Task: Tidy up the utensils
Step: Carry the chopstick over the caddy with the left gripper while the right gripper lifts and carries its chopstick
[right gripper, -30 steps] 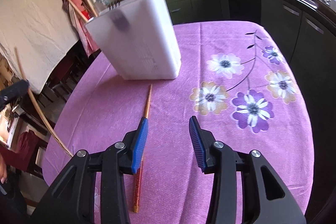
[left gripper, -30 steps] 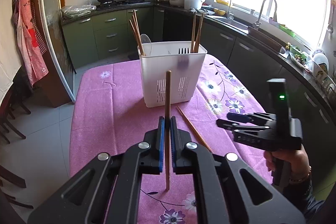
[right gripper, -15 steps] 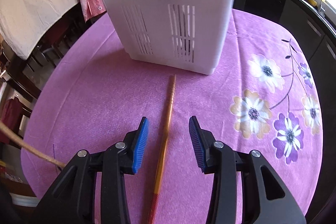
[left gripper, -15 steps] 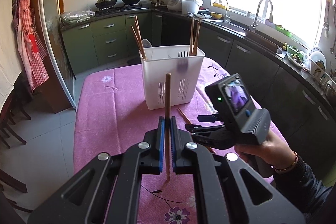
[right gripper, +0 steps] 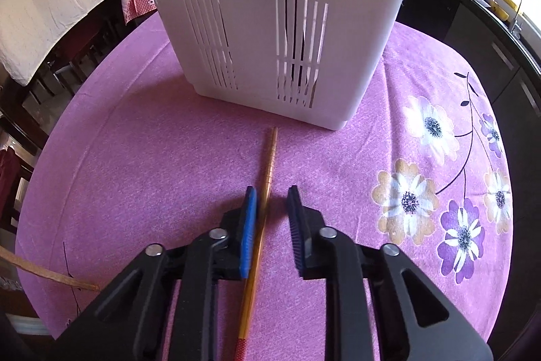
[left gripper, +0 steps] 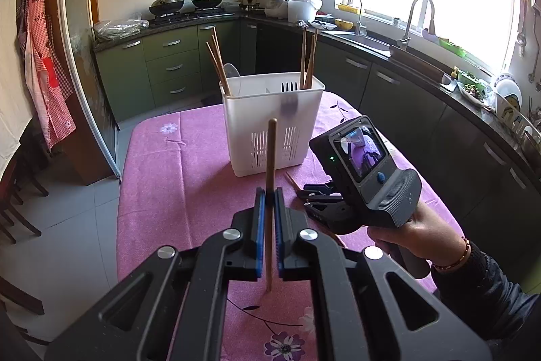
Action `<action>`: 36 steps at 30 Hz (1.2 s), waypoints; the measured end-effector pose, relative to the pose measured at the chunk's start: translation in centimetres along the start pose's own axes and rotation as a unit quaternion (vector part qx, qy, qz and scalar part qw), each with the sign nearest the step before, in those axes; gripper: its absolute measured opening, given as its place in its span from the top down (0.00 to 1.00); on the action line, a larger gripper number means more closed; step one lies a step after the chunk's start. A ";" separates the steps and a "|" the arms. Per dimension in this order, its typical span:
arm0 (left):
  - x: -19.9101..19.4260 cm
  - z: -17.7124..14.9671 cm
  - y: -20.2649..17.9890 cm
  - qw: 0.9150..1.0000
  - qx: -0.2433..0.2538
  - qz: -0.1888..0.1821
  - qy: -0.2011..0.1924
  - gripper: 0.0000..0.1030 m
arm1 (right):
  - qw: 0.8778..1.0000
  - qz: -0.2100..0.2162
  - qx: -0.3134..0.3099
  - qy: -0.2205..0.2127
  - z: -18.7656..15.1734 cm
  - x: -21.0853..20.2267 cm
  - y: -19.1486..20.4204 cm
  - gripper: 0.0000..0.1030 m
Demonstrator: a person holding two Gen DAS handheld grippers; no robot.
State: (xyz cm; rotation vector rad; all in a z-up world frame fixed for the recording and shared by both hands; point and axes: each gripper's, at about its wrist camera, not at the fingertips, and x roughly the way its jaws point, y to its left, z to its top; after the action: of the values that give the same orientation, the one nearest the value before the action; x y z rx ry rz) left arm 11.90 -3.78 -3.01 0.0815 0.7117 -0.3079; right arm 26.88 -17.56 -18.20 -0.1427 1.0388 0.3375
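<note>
My left gripper (left gripper: 267, 212) is shut on a brown chopstick (left gripper: 269, 164), held upright above the purple tablecloth. A white slotted utensil holder (left gripper: 270, 120) stands beyond it with several chopsticks inside. My right gripper (right gripper: 270, 208) is open and low over the table, its jaws on either side of an orange chopstick (right gripper: 265, 178) that lies flat in front of the holder (right gripper: 277, 22). The chopstick lies close to the left blue pad (right gripper: 248, 225). The right gripper also shows in the left wrist view (left gripper: 314, 192).
The flowered purple tablecloth (right gripper: 422, 175) covers the table. Dark kitchen cabinets, a stove with woks (left gripper: 186, 2) and a sink (left gripper: 365, 36) line the far walls. An apron (left gripper: 44, 63) hangs at the left. Chairs (left gripper: 13, 192) stand beside the table.
My right gripper moved forward and down, closer to the holder, bringing the lying chopstick between its jaws, which narrowed slightly. My left gripper stayed shut on its chopstick and pulled back a little.
</note>
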 end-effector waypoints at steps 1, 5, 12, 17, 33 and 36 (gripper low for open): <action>0.0 0.0 0.0 1.000 0.000 0.000 0.000 0.95 | 1.000 -0.001 0.000 -0.003 0.0 0.0 0.1 0.92; -0.1 -0.1 -0.1 1.000 -0.001 0.002 0.000 0.95 | 1.000 0.002 0.005 -0.013 -0.1 -0.2 0.2 0.94; -0.2 -0.1 0.2 1.000 0.001 0.002 0.002 0.95 | 0.997 0.035 0.034 -0.057 -1.1 -4.3 -2.3 0.94; -0.2 -0.2 0.2 1.000 0.001 0.002 0.002 0.95 | 0.990 0.054 0.052 -0.123 -2.6 -9.9 -3.9 0.94; -0.4 -0.2 -0.2 1.000 0.006 -0.002 0.002 0.95 | 0.971 0.053 0.055 -0.226 -7.6 -19.7 -4.0 0.94; -0.4 -0.1 -0.2 1.000 0.006 -0.003 0.002 0.95 | 0.970 0.057 0.061 -0.229 -8.2 -19.8 -4.2 0.94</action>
State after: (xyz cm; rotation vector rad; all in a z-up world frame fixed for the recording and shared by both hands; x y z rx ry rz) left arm 11.47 -3.84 -2.80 0.0908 0.7134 -0.3178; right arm 12.43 -27.84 -5.47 0.1039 0.6077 0.3881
